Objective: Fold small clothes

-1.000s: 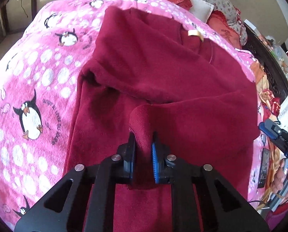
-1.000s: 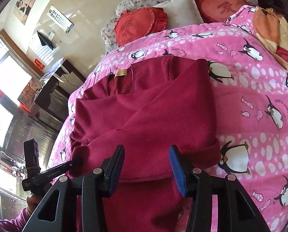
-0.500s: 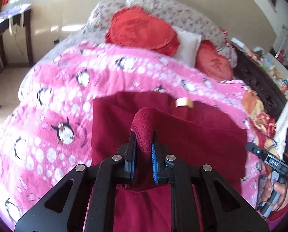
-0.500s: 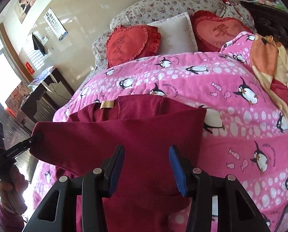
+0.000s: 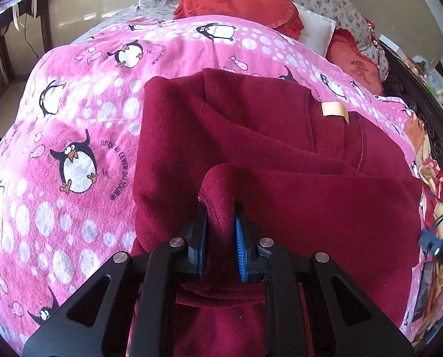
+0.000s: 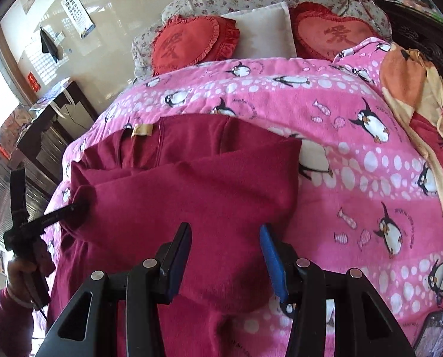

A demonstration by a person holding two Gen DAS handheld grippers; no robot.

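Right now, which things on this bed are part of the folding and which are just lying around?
In the job:
dark red garment
left gripper, shut on its hem
right gripper, open over it

Lying about:
penguin blanket
heart cushions
white pillow
orange cloth

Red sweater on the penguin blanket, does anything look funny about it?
Only one corner of the red sweater is pinched, by the left tongs. The right tongs gape open over it, so it hangs lopsided.

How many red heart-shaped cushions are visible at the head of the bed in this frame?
2. One red heart cushion leans left of the white pillow; the other red heart cushion leans right of it. Any more behind the pink penguin blanket would be hidden.
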